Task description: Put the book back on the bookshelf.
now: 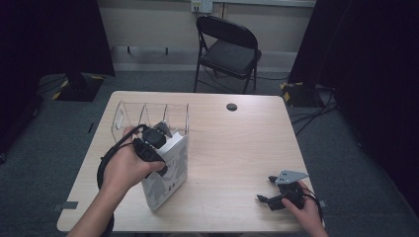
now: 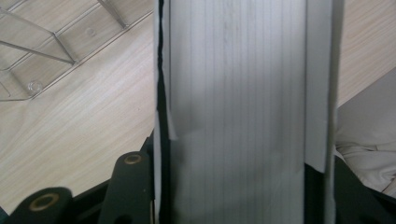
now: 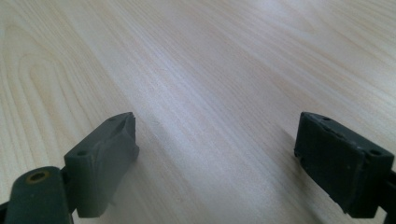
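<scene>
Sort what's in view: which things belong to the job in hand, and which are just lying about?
In the job:
left gripper, shut on the book
clear rack behind it

Lying about:
right gripper, open, resting on the table
folding chair

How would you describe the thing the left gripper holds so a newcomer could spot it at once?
On the left half of the wooden table, just in front of the clear plastic divider rack, stands a thick white book, upright. The left gripper clamps its top; it is the table's one white block.
</scene>
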Available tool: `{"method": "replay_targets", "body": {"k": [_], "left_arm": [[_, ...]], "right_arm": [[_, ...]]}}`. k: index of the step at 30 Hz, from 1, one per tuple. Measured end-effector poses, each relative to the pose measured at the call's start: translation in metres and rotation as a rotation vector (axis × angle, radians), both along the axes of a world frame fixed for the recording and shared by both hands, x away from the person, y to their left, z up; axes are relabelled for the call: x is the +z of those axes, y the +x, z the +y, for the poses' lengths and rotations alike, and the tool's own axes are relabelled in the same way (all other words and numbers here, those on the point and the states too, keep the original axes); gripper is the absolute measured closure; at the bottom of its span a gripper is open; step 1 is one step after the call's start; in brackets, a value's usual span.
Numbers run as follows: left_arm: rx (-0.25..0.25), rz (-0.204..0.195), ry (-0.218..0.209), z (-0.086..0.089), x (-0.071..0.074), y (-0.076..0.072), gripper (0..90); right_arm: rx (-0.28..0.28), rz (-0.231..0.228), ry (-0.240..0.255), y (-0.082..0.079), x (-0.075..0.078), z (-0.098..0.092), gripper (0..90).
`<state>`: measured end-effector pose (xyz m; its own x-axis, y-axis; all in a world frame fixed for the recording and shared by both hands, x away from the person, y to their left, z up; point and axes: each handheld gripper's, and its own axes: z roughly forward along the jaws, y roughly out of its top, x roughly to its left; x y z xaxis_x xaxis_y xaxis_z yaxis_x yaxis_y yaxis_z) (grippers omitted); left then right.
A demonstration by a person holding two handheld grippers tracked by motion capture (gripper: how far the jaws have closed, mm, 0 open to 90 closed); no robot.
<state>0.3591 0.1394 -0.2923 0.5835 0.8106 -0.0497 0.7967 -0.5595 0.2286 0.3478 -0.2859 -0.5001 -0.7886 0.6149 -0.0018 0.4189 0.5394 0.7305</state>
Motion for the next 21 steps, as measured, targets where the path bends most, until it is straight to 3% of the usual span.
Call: {"method": "replay_targets", "body": {"k": [4,10,15,17,21], "left_arm": [[-0.003,-0.003,0.008,0.001,0.001,0.002,53.7],[-0.002,-0.009,0.01,0.001,-0.013,0.003,53.5],[-0.016,-0.047,0.008,0.001,-0.018,-0.001,53.1],[-0.016,-0.041,0.013,0.0,-0.02,-0.002,52.9],[-0.013,-0.064,-0.019,0.003,-0.024,0.0,52.1]], "right_arm": [[0.0,0.0,0.0,0.0,0.0,0.0,12.1],[0.0,0.0,0.0,0.0,0.0,0.0,12.2],[0.0,0.0,0.0,0.0,0.0,0.0,12.1],[0.0,0.0,0.0,0.0,0.0,0.0,12.2],[0.0,0.0,0.0,0.0,0.0,0.0,12.1]]}}
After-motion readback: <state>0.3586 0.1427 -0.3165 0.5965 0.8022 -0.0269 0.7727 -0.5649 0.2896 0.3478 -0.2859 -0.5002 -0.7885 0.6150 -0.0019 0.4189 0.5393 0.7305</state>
